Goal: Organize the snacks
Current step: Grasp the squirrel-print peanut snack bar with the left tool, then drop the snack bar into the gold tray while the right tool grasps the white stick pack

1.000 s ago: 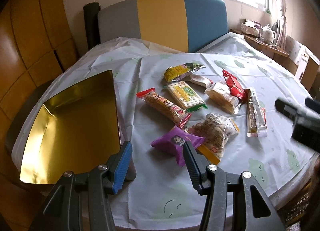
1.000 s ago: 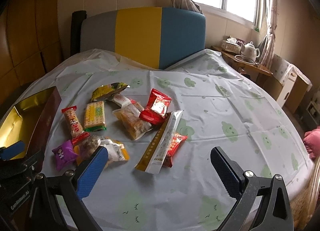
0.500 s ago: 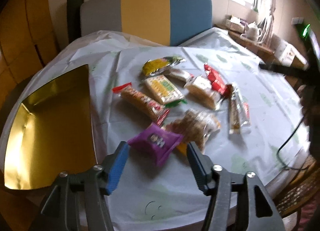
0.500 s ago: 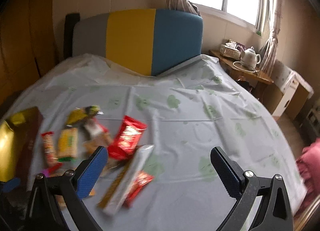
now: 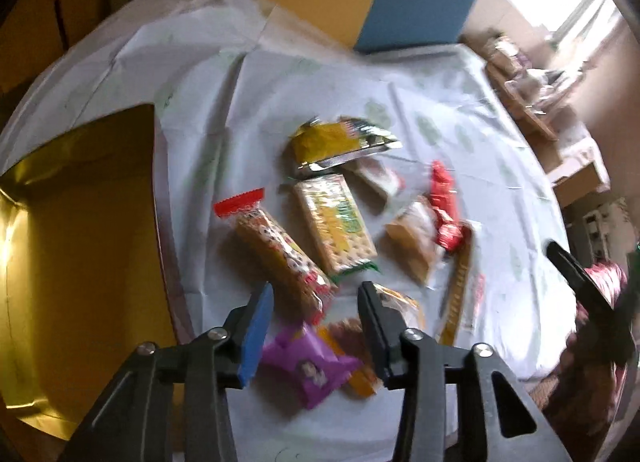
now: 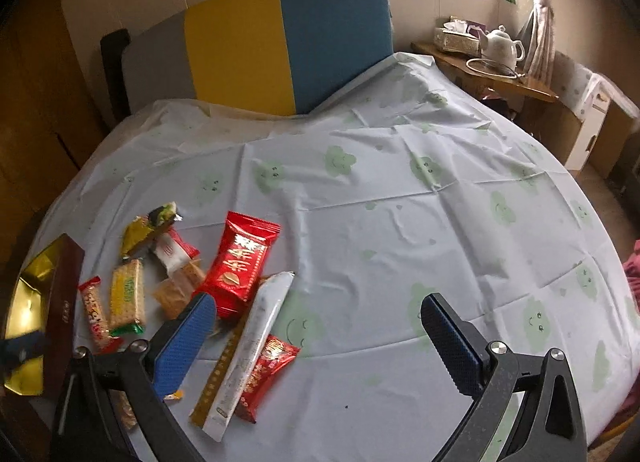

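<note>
Left gripper jaws spread, nothing held, over purple snack packet at worktop's near edge beside gold box. Right gripper also released, empty. Descend square, pinch packet mid-body, avoid the cracker bag beneath.

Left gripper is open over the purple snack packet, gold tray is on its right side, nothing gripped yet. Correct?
One error: the gold tray sits to the left of the left gripper, not the right, as the left wrist view shows. The rest holds: the jaws are open above the purple snack packet and grip nothing.
</note>
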